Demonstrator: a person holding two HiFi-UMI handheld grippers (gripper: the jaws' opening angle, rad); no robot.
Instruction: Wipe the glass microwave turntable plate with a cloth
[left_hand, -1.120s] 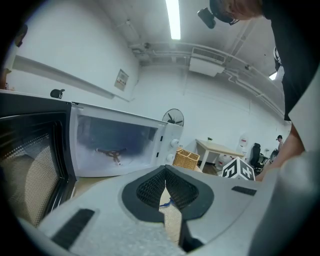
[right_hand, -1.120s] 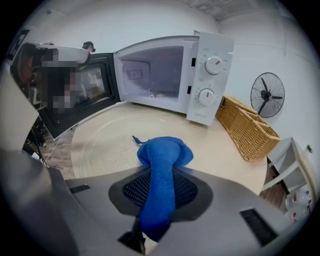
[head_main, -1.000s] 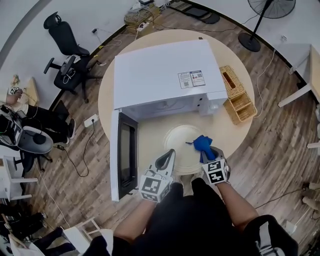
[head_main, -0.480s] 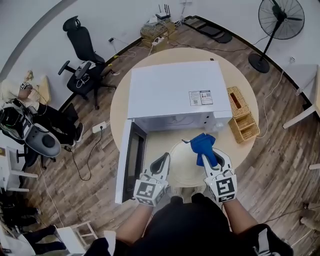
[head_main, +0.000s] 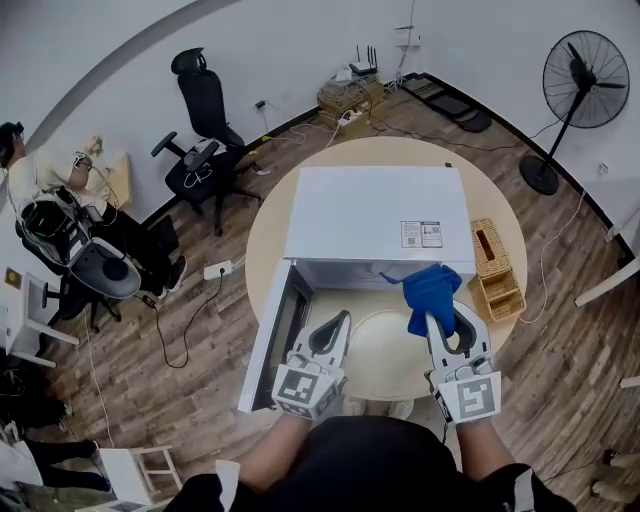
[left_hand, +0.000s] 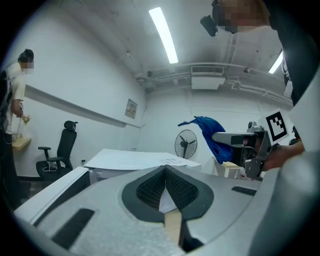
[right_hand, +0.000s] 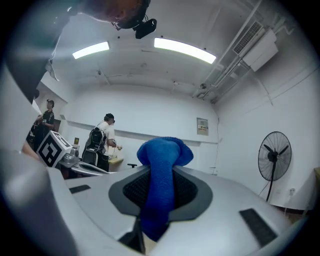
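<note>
The glass turntable plate (head_main: 385, 352) lies flat on the round table (head_main: 262, 235), in front of the open white microwave (head_main: 375, 215). My right gripper (head_main: 437, 318) is shut on a blue cloth (head_main: 432, 290), which bunches above the jaws and is held up off the plate, near the microwave's front right. The same cloth (right_hand: 162, 160) fills the jaws in the right gripper view. My left gripper (head_main: 338, 322) is over the plate's left edge, jaws together with nothing between them. From the left gripper view (left_hand: 165, 169) the raised cloth (left_hand: 207, 131) shows to the right.
The microwave door (head_main: 272, 338) hangs open at the left of the plate. A wicker basket (head_main: 494, 265) sits at the table's right edge. A standing fan (head_main: 590, 66), an office chair (head_main: 205, 110) and a person (head_main: 60, 215) at a desk surround the table.
Both grippers have risen from the plate. The blue cloth has come up off the glass and now hangs near the microwave's front. The head view has shifted too.
</note>
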